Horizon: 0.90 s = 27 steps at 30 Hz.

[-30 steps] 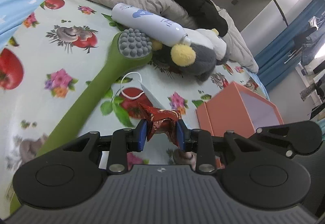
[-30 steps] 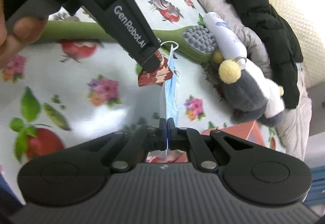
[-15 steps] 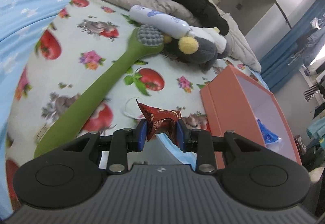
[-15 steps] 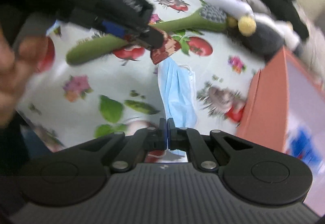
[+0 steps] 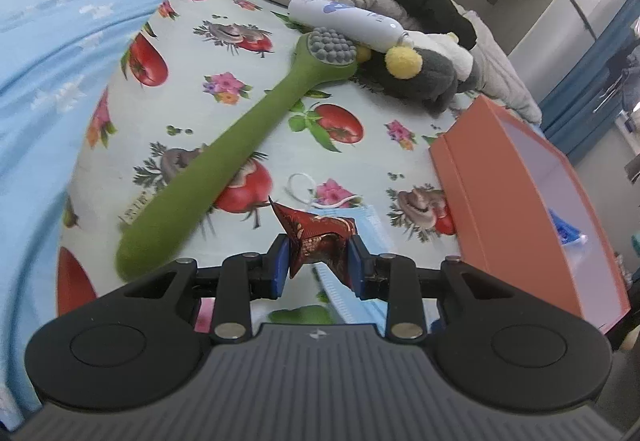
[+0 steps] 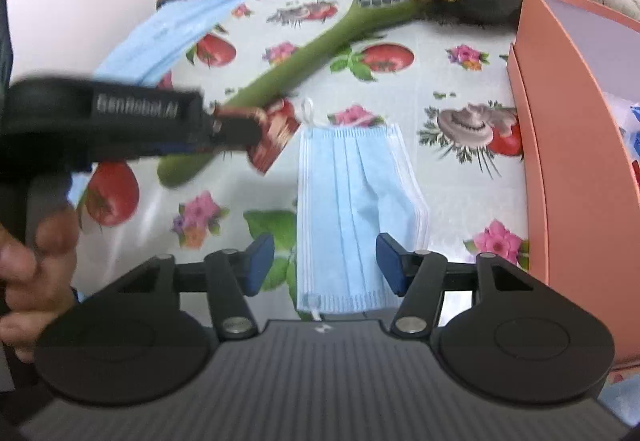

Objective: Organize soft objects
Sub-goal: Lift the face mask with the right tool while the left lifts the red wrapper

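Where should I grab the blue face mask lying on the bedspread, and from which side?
Probably the near short edge of the face mask, coming from above and the near side. It lies flat and pleated on the bedspread, so a thin edge pinches easier than the middle. The right gripper, its jaws just opened, already straddles that end. The left gripper is occupied with a red wrapper.

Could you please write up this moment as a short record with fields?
surface: flowered bedsheet
left gripper: shut on red wrapper
right gripper: jaws just opened, clear of blue face mask, which lies flat on the sheet between them
orange box: open, beside the mask
green massage brush: lying diagonally, head by plush toy
white bottle: on its side
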Motion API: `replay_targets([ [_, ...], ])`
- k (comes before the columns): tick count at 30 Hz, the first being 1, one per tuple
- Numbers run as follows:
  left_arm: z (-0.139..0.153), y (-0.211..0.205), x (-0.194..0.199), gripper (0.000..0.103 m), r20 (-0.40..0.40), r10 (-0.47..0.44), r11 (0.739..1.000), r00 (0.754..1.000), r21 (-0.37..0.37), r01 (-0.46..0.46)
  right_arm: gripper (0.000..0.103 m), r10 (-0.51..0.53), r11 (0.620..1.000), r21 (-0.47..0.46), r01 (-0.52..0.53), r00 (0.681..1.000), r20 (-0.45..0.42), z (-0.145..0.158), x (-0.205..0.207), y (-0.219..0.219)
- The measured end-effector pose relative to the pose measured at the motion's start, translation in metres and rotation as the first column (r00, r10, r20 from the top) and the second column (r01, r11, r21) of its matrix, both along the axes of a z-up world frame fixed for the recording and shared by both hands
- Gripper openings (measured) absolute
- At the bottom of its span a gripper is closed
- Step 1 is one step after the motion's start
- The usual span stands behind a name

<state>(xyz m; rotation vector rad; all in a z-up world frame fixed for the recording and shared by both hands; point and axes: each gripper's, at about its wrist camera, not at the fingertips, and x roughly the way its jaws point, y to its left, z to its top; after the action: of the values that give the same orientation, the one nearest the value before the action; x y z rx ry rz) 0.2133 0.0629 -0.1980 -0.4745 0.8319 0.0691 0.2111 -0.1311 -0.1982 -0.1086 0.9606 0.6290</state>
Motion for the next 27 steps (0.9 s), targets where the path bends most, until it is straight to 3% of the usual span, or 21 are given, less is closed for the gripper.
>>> replay_targets([
  [9, -0.007, 0.002, 0.004, 0.036, -0.038, -0.016, 0.999, 0.999, 0.036, 0.017, 0.059, -0.070, 0.997, -0.029, 0.072, 0.996, 0.060, -0.022, 0.025, 0.004],
  [18, -0.012, 0.003, 0.006, 0.036, -0.053, -0.013, 0.999, 0.999, 0.037, 0.014, 0.056, 0.042, 0.994, -0.108, -0.029, 0.991, 0.124, -0.045, 0.019, 0.024],
  [19, -0.012, 0.003, 0.006, 0.036, -0.049, -0.012, 0.999, 0.999, 0.035, 0.013, 0.053, 0.031, 0.995, -0.093, -0.021, 0.993, 0.111, -0.045, 0.020, 0.023],
  [23, -0.009, 0.002, 0.007, 0.036, -0.039, -0.014, 0.999, 0.999, 0.044, 0.016, 0.015, 0.027, 0.996, -0.087, -0.018, 0.994, 0.108, -0.043, 0.019, 0.025],
  [25, -0.006, 0.000, 0.007, 0.036, -0.032, -0.018, 0.999, 0.999, 0.049, 0.019, 0.007, 0.027, 0.996, -0.090, -0.018, 0.994, 0.105, -0.042, 0.018, 0.027],
  [27, -0.002, -0.001, 0.006, 0.036, -0.026, -0.023, 0.998, 0.999, 0.053, 0.024, 0.006, 0.008, 0.997, -0.081, 0.000, 0.995, 0.099, -0.040, 0.017, 0.025],
])
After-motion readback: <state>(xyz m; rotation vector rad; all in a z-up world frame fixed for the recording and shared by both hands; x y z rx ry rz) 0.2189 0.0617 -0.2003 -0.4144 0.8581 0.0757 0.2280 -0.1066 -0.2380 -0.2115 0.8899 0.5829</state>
